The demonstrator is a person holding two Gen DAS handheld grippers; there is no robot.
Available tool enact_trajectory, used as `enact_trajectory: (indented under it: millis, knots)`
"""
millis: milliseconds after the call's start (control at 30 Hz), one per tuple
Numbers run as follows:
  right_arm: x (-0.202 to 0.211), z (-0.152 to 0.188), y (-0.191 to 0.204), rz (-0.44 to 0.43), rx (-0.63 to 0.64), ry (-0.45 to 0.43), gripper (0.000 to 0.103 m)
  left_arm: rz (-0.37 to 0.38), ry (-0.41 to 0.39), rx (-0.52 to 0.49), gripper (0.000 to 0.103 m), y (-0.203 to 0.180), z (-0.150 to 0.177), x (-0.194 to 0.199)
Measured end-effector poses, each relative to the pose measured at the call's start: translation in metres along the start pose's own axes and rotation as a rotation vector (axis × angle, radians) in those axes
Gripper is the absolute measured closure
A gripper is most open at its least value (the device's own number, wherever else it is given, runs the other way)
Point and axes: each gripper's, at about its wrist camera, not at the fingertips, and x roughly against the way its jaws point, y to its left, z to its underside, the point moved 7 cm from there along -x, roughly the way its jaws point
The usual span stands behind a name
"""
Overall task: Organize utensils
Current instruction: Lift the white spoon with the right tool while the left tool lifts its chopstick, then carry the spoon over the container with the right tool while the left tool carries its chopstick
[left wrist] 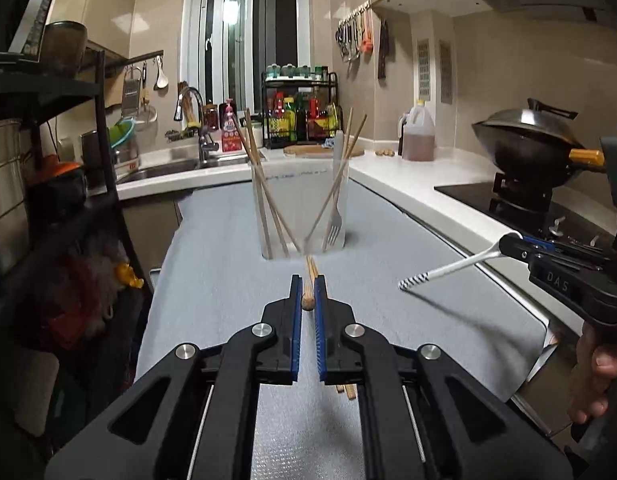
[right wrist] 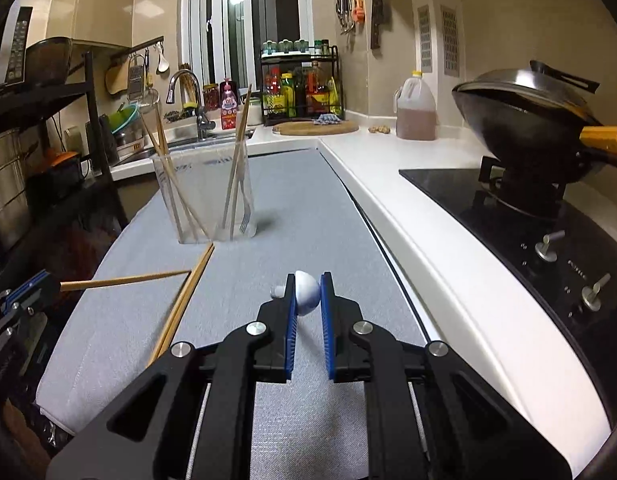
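Both grippers are loaded. A single wooden chopstick is clamped between the blue pads of the left gripper, its length pointing forward toward the clear container that stands on the grey mat. A white spoon is pinched at its bowl by the right gripper; seen from the left wrist, its striped handle end projects sideways over the mat, well clear of the surface.

Four chopsticks and a fork are already held in the container, leaning outward against its rim. Two more chopsticks lie loose on the mat, between the grippers and the container, with their far tips almost touching its base.

Several risks can be judged from this. The container looks light and narrow, so it could be tipped or pushed along the mat if its rim or the leaning sticks are struck by the incoming chopstick. The chopstick is gripped near one end, so it may pivot in the pads and miss the opening. The spoon is held on a curved, smooth bowl, where slippage is likely. Since the two tools work close together, the protruding spoon handle could be knocked by the left gripper on its approach. The loose pair could also be swept off the mat.
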Motion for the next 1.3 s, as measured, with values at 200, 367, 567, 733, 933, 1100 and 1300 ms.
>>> enact_trajectory:
  millis: [200,367,567,733,933,1100,1300]
  knots:
    - [0.002,-0.022,0.008,-0.026,0.034,-0.011,0.092,0.012,-0.021,0.025,0.097,0.011,-0.026,0.003]
    - [0.001,-0.042,0.024,-0.048,0.081,-0.004,0.092,0.020,-0.006,0.042,0.097,0.021,-0.049,0.001]
    - [-0.005,-0.063,0.049,-0.078,0.144,0.020,0.092,0.039,0.037,0.079,0.097,0.033,-0.075,-0.003]
    - [-0.006,-0.084,0.066,-0.103,0.176,0.021,0.092,0.051,0.089,0.116,0.097,0.044,-0.098,-0.010]
    - [-0.015,-0.110,0.080,-0.128,0.196,0.035,0.092,0.053,0.118,0.123,0.097,0.053,-0.123,-0.021]
    - [-0.025,-0.141,0.080,-0.136,0.185,0.041,0.092,0.057,0.129,0.136,0.097,0.063,-0.143,-0.034]
    - [-0.036,-0.184,0.084,-0.143,0.193,0.009,0.092,0.060,0.109,0.131,0.097,0.070,-0.177,-0.052]
